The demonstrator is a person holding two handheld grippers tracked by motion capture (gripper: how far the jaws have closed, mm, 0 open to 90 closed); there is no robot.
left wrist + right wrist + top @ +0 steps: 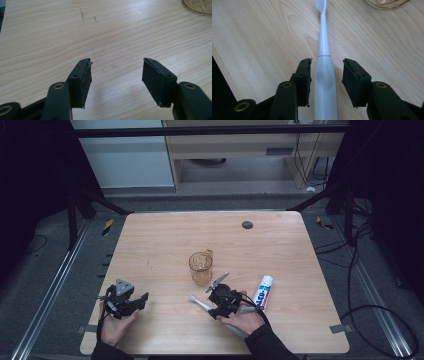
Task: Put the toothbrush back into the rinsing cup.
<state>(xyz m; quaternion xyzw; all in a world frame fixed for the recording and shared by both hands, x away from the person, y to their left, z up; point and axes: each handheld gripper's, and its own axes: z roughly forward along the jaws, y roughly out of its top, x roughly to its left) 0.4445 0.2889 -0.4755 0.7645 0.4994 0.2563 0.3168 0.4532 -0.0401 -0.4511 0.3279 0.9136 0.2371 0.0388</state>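
Nearest me, left gripper (116, 71) hangs wide over bare table (50, 37), nothing between. My right gripper (326, 75) straddles the white toothbrush (324, 72) lying flat, pads not pressing; its butt end is cut off. Amber cup (201, 266) behind, toothpaste tube (263, 292) rightward.

White electric toothbrush (325, 75) lies flat on the table, bristles near the cup.
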